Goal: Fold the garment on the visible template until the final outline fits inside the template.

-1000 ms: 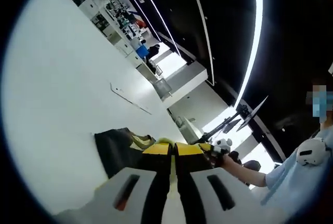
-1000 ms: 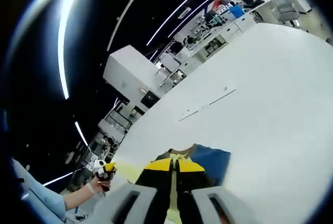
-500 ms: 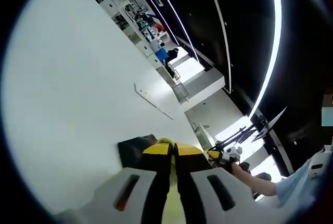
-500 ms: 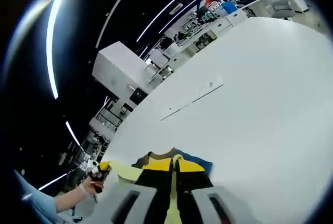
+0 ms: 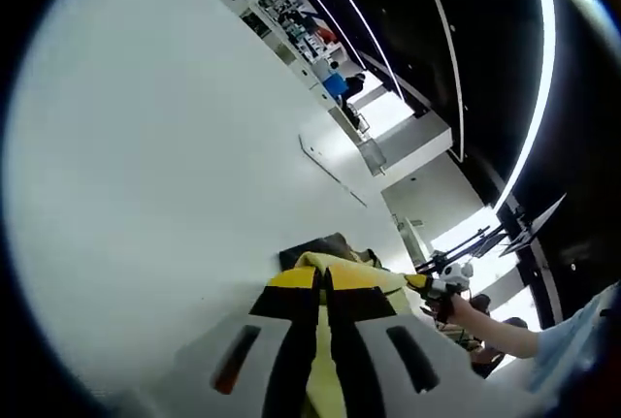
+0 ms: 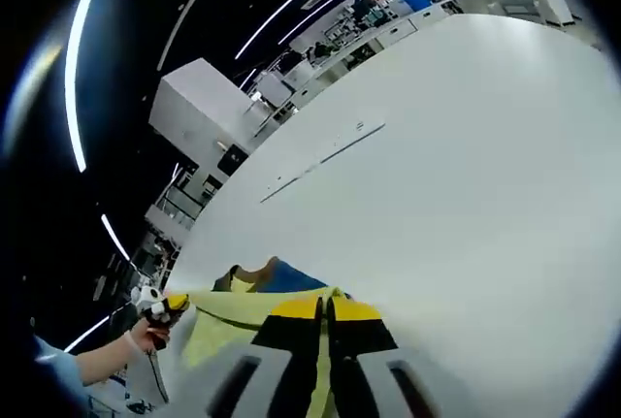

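The garment [image 5: 335, 255], yellow with a dark part, lies bunched on the white table [image 5: 165, 146] just beyond my left gripper [image 5: 325, 280], which is shut on its yellow cloth. In the right gripper view the garment [image 6: 238, 309] spreads as a yellow band with a blue part behind it, and my right gripper [image 6: 325, 307] is shut on its edge. Thin template marks [image 5: 332, 162] run across the table farther off, also seen as template marks [image 6: 320, 154] in the right gripper view. Each view catches the other gripper in a hand: right gripper [image 5: 444, 287], left gripper [image 6: 161, 305].
The white table [image 6: 485, 176] stretches wide beyond the garment. A room with shelves, desks and a blue object [image 5: 335, 83] lies past its far edge. A person's forearm [image 5: 495, 333] reaches in at the right of the left gripper view.
Both cameras have tilted. In the right gripper view the yellow cloth has spread out toward the left gripper; the dark and blue parts show less.
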A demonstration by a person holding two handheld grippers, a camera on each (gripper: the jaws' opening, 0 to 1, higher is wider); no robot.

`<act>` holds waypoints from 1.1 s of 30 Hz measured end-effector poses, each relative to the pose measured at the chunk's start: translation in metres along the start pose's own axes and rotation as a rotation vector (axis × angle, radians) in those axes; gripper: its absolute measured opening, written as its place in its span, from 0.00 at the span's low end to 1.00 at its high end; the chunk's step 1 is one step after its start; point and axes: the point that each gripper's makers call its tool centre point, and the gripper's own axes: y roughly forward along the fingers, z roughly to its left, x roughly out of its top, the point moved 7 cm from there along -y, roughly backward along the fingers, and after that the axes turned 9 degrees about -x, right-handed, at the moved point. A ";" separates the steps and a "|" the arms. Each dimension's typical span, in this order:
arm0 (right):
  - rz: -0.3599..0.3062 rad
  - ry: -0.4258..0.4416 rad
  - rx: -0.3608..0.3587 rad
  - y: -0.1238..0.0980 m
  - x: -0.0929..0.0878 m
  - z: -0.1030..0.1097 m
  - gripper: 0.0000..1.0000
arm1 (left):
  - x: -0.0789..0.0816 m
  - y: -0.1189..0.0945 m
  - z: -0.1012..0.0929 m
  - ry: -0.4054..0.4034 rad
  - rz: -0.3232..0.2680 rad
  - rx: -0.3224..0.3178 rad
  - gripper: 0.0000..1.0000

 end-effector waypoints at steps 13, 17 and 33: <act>0.031 -0.008 -0.012 0.005 -0.004 -0.007 0.00 | -0.003 0.008 0.009 0.020 0.041 0.091 0.00; 0.027 -0.042 -0.018 0.006 -0.006 -0.005 0.00 | -0.003 0.008 0.008 0.092 0.057 0.082 0.00; -0.043 -0.271 0.035 -0.004 -0.003 0.011 0.28 | 0.000 -0.001 0.000 0.265 0.127 0.064 0.35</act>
